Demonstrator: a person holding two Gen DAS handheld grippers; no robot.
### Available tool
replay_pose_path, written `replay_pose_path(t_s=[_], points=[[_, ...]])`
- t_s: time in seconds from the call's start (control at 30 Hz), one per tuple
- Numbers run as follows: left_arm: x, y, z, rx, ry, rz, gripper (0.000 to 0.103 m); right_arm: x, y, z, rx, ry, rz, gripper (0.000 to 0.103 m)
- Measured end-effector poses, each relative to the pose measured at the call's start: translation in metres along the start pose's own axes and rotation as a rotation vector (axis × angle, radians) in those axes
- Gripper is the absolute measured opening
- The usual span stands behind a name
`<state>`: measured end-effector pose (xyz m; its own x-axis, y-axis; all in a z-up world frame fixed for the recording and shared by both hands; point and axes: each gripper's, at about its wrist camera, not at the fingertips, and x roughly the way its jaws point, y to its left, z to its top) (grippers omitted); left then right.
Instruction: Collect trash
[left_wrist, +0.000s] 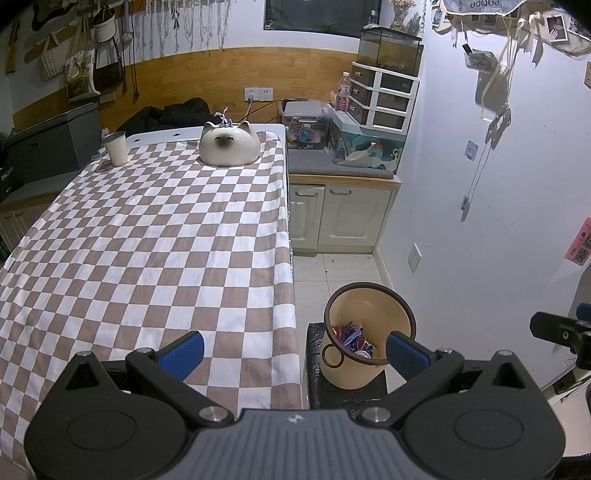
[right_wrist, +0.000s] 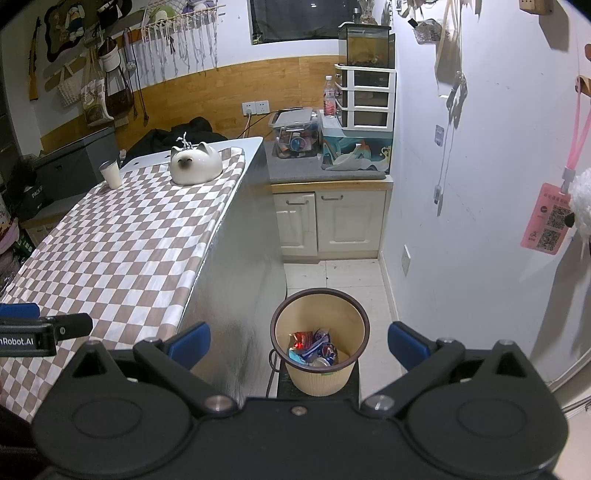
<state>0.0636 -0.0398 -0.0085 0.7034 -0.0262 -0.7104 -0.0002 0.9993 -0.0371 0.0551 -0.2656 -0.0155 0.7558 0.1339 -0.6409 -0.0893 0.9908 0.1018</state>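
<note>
A cream waste bin with a brown rim (left_wrist: 369, 314) (right_wrist: 319, 302) stands on a black stand on the floor, right of the table. Crumpled wrappers and a can (left_wrist: 352, 341) (right_wrist: 314, 349) lie inside it. My left gripper (left_wrist: 293, 354) is open and empty, held over the table's near right edge, its right finger in front of the bin. My right gripper (right_wrist: 299, 345) is open and empty, held above the bin. The right gripper's body shows at the right edge of the left wrist view (left_wrist: 561, 332). The left gripper shows at the left edge of the right wrist view (right_wrist: 40, 332).
The table (left_wrist: 147, 236) (right_wrist: 122, 236) has a brown-and-white checked cloth. A white cat-shaped ceramic bowl (left_wrist: 229, 144) (right_wrist: 195, 164) and a white cup (left_wrist: 116, 147) (right_wrist: 111, 173) stand at its far end. A cabinet (left_wrist: 340, 214) (right_wrist: 332, 221) with boxes is behind the bin. A white wall is on the right.
</note>
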Motion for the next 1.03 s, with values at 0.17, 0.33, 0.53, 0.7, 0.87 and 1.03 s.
replay_pose_path(t_s=[0.17,0.33,0.53,0.7,0.87,1.03], points=[[-0.0001,0.0018,0.0,0.0,0.002,-0.001,0.103,0.0001,0.0001,0.0,0.0,0.0,0.0,0.103],[-0.0003,0.0018,0.0,-0.001,0.003,-0.001,0.103,0.0002,-0.0001,0.0003,0.0,0.002,0.001,0.103],[-0.0001,0.0022,0.0,0.001,0.003,-0.001,0.103,0.0019,0.0004,-0.0006,-0.002,0.003,0.002,0.103],[0.0,0.0024,-0.0001,-0.001,0.003,0.0,0.103,0.003,0.0029,-0.0038,-0.003,0.004,0.003,0.103],[-0.0001,0.0058,-0.001,0.0,0.003,-0.001,0.103,0.0029,0.0034,-0.004,-0.004,0.004,0.003,0.103],[-0.0002,0.0051,-0.001,0.0,0.002,0.001,0.103,0.003,0.0021,-0.0026,-0.003,0.004,0.003,0.103]])
